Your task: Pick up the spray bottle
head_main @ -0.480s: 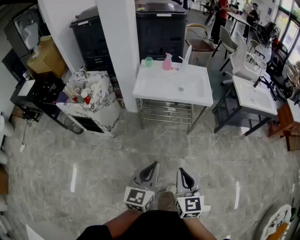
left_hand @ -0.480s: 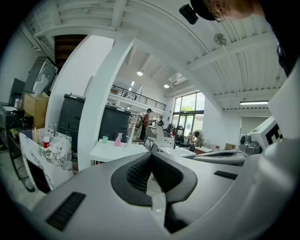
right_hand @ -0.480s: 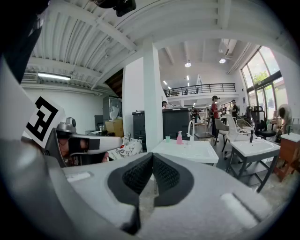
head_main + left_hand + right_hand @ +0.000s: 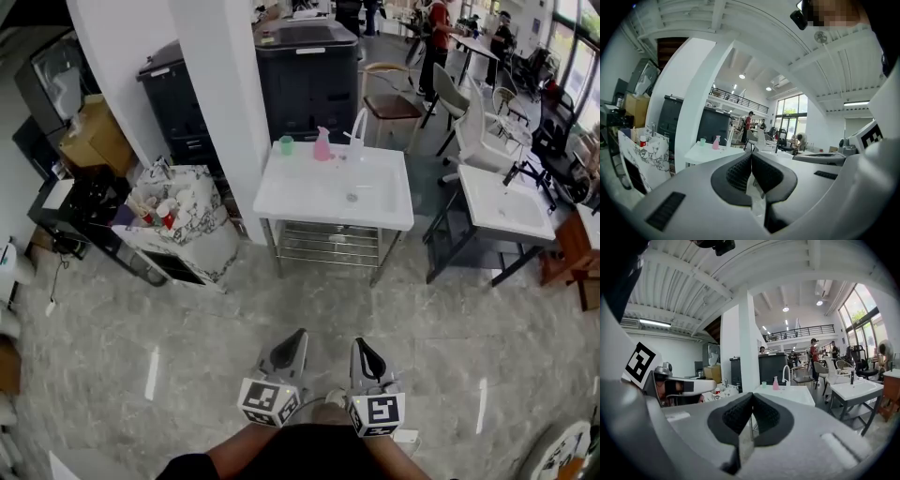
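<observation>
Grey marble floor (image 4: 187,319) fills most of the head view, w/ a white pillar (image 4: 225,94) rising at upper left-centre. Black cabinet (image 4: 309,80) stands behind the pillar's right side; a 2nd black unit (image 4: 178,94) sits on its left. White sink (image 4: 309,192) on a metal rack frame is just in front of the cabinet, beside the pillar's base. 2nd sink (image 4: 506,202) is off to the right, apart from the 1st. Marbled bin (image 4: 192,234) w/ cups on top stands left of the pillar.

L gripper (image 4: 297,335) and R gripper (image 4: 360,344) are low in the head view, side by side over the floor. Both point twd the 1st sink and are well apart from it. L gripper view: fingers (image 4: 738,171) closed, pads meeting. R gripper view: fingers (image 4: 736,416) likewise closed, pad to pad.

Pink bottle (image 4: 322,145) stands upright on the sink's back ledge, btwn a green cup (image 4: 286,144) on its left and a white tap (image 4: 358,127) on its right. It is near both, touching neither. It shows small and far ahead in both gripper views.
</observation>
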A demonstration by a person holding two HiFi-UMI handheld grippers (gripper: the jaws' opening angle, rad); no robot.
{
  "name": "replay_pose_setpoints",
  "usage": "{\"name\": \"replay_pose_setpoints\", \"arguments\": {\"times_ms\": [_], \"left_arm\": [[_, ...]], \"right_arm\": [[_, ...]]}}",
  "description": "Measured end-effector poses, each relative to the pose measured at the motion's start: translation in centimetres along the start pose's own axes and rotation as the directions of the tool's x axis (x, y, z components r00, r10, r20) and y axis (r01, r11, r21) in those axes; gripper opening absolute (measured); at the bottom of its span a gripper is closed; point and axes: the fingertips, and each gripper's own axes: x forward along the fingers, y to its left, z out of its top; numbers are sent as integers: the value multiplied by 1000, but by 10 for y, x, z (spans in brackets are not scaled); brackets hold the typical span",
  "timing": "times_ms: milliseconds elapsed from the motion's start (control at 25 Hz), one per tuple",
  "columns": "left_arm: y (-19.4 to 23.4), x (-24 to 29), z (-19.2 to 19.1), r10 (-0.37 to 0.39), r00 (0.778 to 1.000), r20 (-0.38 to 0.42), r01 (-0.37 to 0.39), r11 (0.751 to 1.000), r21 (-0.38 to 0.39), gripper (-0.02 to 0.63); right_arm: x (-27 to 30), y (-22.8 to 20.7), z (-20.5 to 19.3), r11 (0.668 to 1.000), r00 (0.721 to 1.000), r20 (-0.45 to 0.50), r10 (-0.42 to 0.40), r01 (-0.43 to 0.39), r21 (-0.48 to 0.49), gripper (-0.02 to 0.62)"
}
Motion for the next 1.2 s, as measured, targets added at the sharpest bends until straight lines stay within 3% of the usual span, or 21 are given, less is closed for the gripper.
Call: {"name": "replay_pose_setpoints", "arguments": {"times_ms": [280, 440, 600, 880, 1200], "left_arm": [[-27, 43, -3, 47, 999, 8, -47, 999, 18, 17], [-22, 58, -17, 81, 995, -54, -80, 997, 16, 17], [-14, 82, -9, 94, 995, -39, -93, 995, 26, 17], [1, 136, 8, 39, 999, -4, -39, 997, 72, 17], [63, 225, 24, 1, 1000, -5, -1, 1000, 27, 17]], "right_arm": [[5, -59, -8, 999, 999, 5, 46, -46, 29, -2], [11, -78, -9, 998, 998, 10, 60, -61, 36, -2], [26, -100, -17, 997, 998, -1, 58, -58, 45, -2], [68, -121, -16, 1000, 999, -31, 31, -31, 7, -2], [163, -147, -12, 1000, 996, -89, -6, 7, 7, -2]]}}
